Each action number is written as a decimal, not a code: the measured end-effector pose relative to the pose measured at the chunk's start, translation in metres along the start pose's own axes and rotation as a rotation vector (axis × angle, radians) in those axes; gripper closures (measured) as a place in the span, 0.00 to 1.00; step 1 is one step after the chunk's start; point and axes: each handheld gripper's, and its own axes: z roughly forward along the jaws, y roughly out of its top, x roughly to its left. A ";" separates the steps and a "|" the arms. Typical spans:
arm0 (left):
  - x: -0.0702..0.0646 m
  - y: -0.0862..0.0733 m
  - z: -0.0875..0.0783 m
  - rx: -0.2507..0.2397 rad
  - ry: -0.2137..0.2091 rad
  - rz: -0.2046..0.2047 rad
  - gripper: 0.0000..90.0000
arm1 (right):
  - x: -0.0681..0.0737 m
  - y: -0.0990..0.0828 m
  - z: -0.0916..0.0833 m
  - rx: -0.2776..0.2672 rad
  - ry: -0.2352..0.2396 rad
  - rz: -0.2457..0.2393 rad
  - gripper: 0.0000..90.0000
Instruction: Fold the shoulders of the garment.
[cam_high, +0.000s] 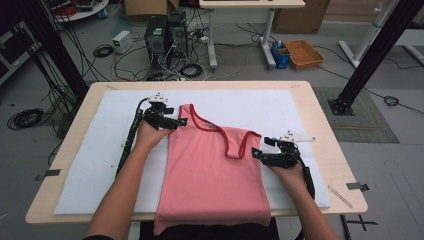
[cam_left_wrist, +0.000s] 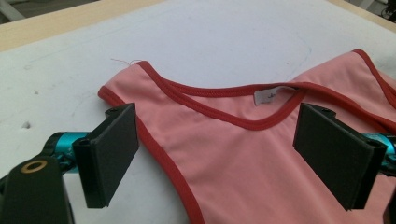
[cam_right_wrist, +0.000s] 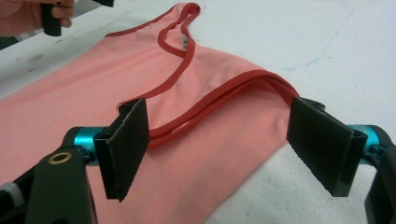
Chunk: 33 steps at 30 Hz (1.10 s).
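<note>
On the white mat (cam_high: 90, 150) that covers the wooden table (cam_high: 325, 145), a pink tank top (cam_high: 212, 175) lies flat with its red-trimmed neck toward the far side and its hem hanging over the near edge. From above, the left gripper (cam_high: 181, 121) sits at the top's left shoulder strap and the right gripper (cam_high: 256, 153) at the right strap, each held in a hand that comes in from below. The left gripper view adds what the high view cannot: its jaws stand wide apart, one just outside the red armhole edge and the other over the pink cloth, with the neckline and a small white label (cam_left_wrist: 266, 97) between them, and nothing is pinched. The right gripper view shows its jaws spread too, set either side of the doubled red trim (cam_right_wrist: 219, 107) of the right strap, the cloth lying loose between them; farther off it shows the other hand (cam_right_wrist: 32, 16). Bare mat lies open beyond the neck and to both sides of the top, well short of the table's far rim. On the floor behind stand computer cases (cam_high: 165, 35), loose cables (cam_high: 25, 118) and an orange crate (cam_high: 303, 53).
</note>
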 end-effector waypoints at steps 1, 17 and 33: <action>0.001 0.002 0.003 -0.003 0.004 -0.006 0.16 | -0.001 0.000 0.000 -0.004 -0.001 -0.004 0.24; 0.026 0.030 0.045 0.060 0.014 -0.061 0.16 | 0.000 0.000 0.000 0.001 0.006 -0.004 0.24; 0.035 0.028 0.078 0.136 0.089 -0.036 0.17 | 0.000 0.000 0.000 0.002 0.007 -0.007 0.24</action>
